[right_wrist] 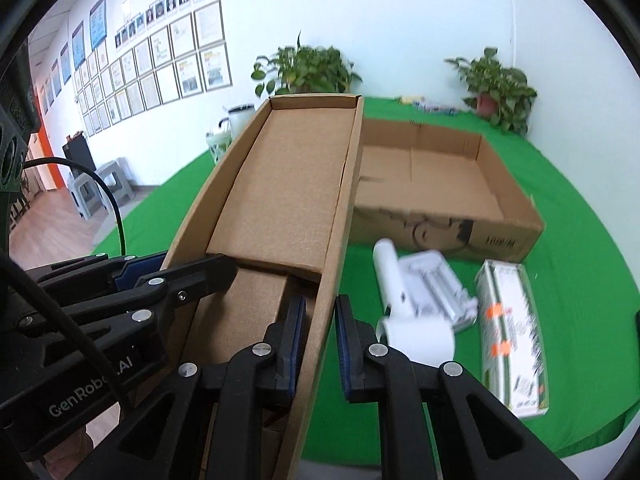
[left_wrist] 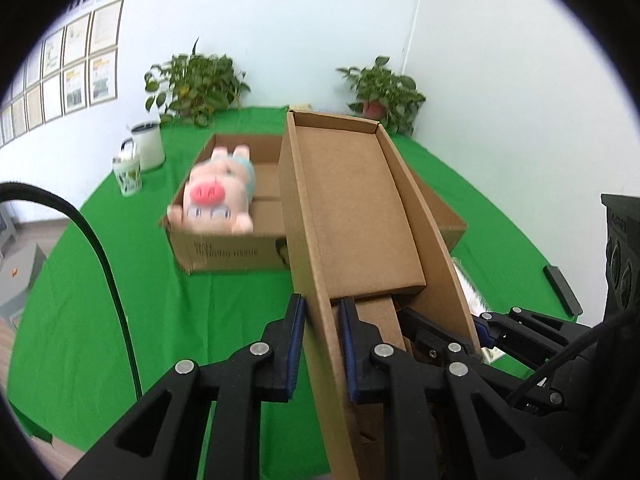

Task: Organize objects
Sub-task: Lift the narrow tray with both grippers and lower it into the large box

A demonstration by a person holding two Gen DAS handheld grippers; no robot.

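The left gripper has its jaws pinched on the left side wall of a long open cardboard box, one pad outside the wall and one inside. The right gripper has its jaws pinched on the opposite side wall of the same box in the same manner. The box is held between the two grippers, tilted with its far end higher, above the table covered by a green cloth. A loose cardboard insert lies inside the box along its floor. Behind the held box, a shallow cardboard tray rests on the cloth. A pink plush pig lies in the left part of the tray, against its front wall. On the cloth in front of the tray, to the right of the held box, lies a white handheld device with a cylindrical handle, blurred. Just beside it to the right lies a white and green carton with orange marks. At the left rear of the table stand a white mug and a smaller patterned cup, close together. Two potted plants stand at the back edge of the table against the white wall
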